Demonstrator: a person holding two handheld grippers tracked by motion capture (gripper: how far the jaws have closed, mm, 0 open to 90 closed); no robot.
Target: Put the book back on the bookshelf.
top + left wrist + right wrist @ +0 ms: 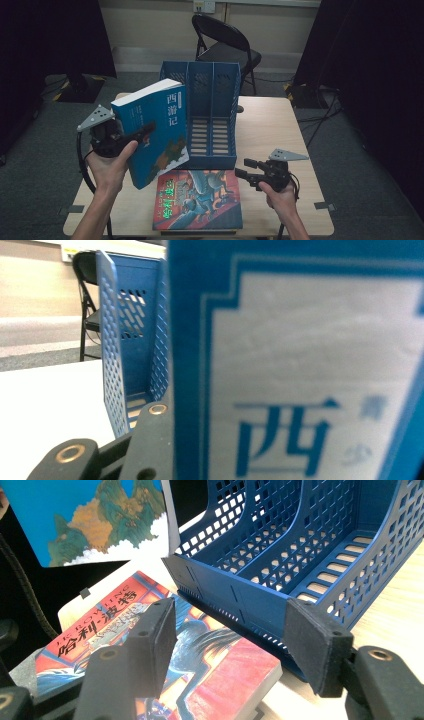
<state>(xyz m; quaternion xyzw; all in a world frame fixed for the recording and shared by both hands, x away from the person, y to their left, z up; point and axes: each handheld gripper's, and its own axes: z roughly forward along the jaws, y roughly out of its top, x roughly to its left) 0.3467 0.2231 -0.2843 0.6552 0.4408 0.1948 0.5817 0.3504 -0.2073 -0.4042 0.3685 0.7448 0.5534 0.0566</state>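
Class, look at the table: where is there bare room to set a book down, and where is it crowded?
Bare tabletop lies right of the blue file rack, out to the table's right edge, above the right tool. The rack's slots stand empty. The front is crowded: the red book lies flat against the rack, and the blue book hangs in the left tool.

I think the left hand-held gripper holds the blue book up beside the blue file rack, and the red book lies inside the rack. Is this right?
Not fully. The left hand-held gripper does hold the blue book up beside the blue file rack, but the red book lies flat on the table in front of the rack, not inside it. The high view shows this.
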